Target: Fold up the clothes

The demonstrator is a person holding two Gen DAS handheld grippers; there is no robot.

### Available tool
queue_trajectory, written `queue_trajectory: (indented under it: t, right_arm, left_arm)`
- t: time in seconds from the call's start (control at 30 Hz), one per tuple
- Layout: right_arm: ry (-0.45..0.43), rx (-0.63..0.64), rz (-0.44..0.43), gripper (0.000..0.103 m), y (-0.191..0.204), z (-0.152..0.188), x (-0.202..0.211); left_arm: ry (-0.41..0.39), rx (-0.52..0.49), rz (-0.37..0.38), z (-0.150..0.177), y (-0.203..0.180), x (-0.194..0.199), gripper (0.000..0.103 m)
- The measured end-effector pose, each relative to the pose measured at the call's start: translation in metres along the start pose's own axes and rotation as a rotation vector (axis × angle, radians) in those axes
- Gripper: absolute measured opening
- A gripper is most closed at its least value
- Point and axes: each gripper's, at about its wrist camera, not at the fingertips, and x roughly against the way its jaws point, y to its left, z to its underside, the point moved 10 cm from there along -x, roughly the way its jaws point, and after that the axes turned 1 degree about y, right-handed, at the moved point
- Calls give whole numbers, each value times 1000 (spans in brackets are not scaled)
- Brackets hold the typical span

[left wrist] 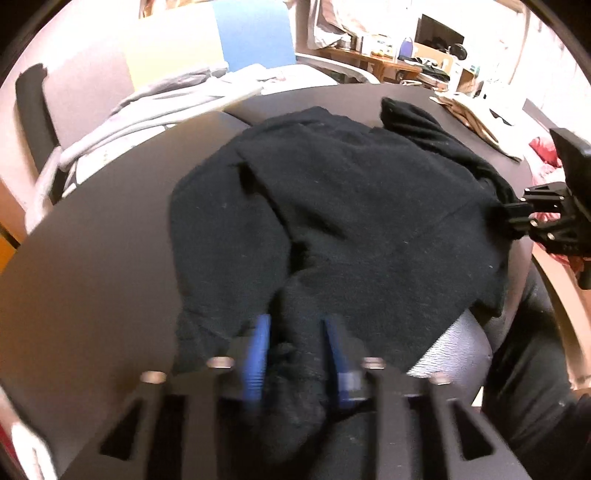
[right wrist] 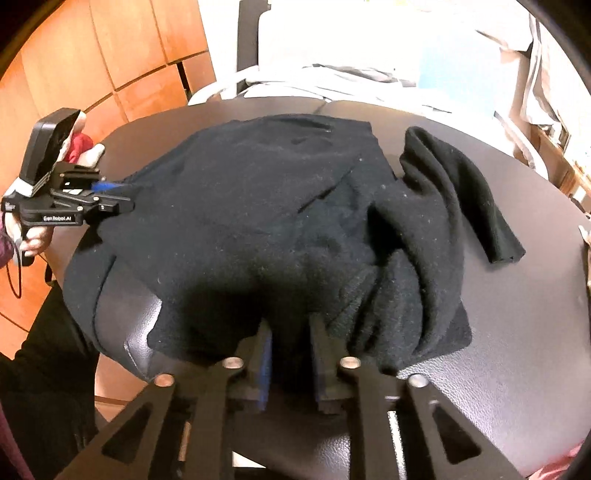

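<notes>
A black knit sweater (left wrist: 351,192) lies spread on a dark round table (left wrist: 110,240); it also shows in the right wrist view (right wrist: 258,206). My left gripper (left wrist: 297,325) is shut on a bunched edge of the sweater between its blue pads. It shows in the right wrist view (right wrist: 114,192) at the sweater's left edge. My right gripper (right wrist: 290,328) is shut on the sweater's near edge. It shows in the left wrist view (left wrist: 517,214) at the sweater's right edge. One sleeve (right wrist: 461,192) lies rumpled at the right.
A grey garment (left wrist: 147,107) lies on a chair beyond the table. A cluttered desk with a monitor (left wrist: 436,33) stands at the back right. Wooden panelling (right wrist: 92,55) is to the left. The table's front edge (right wrist: 140,369) is close below the sweater.
</notes>
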Motion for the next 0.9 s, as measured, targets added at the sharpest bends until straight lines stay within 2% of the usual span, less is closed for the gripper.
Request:
queue_trajectory:
  t: [0.03, 0.13, 0.2, 0.3, 0.37, 0.4, 0.43, 0.47, 0.5, 0.53, 0.57, 0.6, 0.73, 0.8, 0.9]
  right_arm:
    - [5, 14, -7, 28, -1, 0, 1]
    - [49, 112, 2, 29, -4, -2, 6]
    - [65, 175, 12, 34, -2, -9, 5]
    - [116, 224, -12, 36, -3, -9, 2]
    - [144, 201, -27, 36, -5, -6, -6]
    - [152, 181, -37, 36, -5, -4, -9]
    - [149, 165, -27, 36, -4, -3, -11]
    - [144, 151, -15, 36, -4, -2, -12]
    - [130, 151, 6, 28, -2, -3, -10]
    - [114, 153, 29, 23, 0, -4, -8]
    - [98, 155, 51, 13, 2, -5, -6]
    - [83, 157, 74, 11, 4, -6, -4]
    - [-28, 129, 174, 10, 7, -20, 17]
    - [-108, 111, 221, 9, 5, -35, 36]
    - [-243, 85, 296, 9, 1, -64, 69]
  left_arm:
    - [-1, -18, 9, -2, -1, 2, 77]
    - [28, -107, -5, -3, -9, -2, 78]
    - [48, -167, -32, -5, -14, -6, 78]
    - [100, -200, -46, -2, -19, -21, 78]
    - [109, -196, -39, 2, -23, -25, 73]
    - [100, -193, -33, 2, -25, -25, 64]
    - [84, -187, -23, 1, -29, -23, 46]
    - [72, -178, -26, 1, -31, -22, 36]
    - [67, -170, -44, 1, -31, -21, 22]
    - [61, -166, -68, 1, -31, -20, 14]
    - [46, -164, -90, -1, -31, -18, 13]
    - [26, -164, -111, -3, -31, -14, 12]
    - [-118, -110, -137, -29, -27, 26, 11]
    - [-194, -71, -137, -48, -23, 51, 11]
    - [-307, -22, -178, -82, -12, 88, 10]
